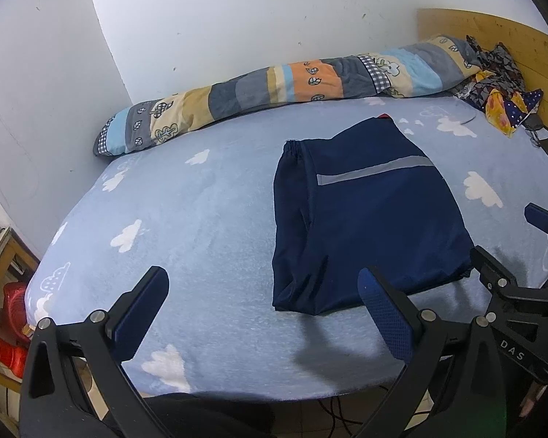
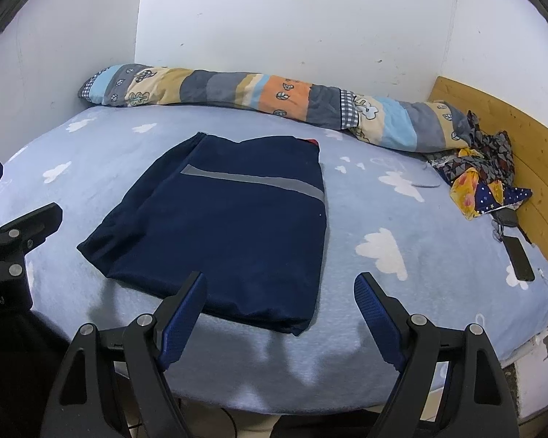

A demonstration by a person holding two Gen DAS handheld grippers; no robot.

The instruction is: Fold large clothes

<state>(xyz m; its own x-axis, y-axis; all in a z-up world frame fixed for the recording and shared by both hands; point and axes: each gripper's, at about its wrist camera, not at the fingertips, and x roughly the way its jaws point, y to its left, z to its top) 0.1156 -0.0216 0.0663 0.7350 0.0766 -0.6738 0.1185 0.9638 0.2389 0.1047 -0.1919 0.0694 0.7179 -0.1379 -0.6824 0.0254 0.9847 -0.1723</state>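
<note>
A navy garment with a grey reflective stripe [image 1: 365, 219] lies folded into a flat rectangle on the light-blue cloud-print bed [image 1: 201, 219]. It also shows in the right wrist view [image 2: 230, 230]. My left gripper [image 1: 263, 292] is open and empty, just in front of the garment's near left corner. My right gripper [image 2: 279, 295] is open and empty, over the garment's near edge. The right gripper also shows at the right edge of the left wrist view [image 1: 507, 244]. The left gripper shows at the left edge of the right wrist view [image 2: 18, 204].
A rolled patchwork quilt [image 2: 259, 98] lies along the far wall. Crumpled patterned cloth [image 2: 482, 179] and a dark phone [image 2: 518, 259] lie by the wooden headboard [image 2: 529, 138] at the right. Red items [image 1: 11, 328] sit on a shelf left of the bed.
</note>
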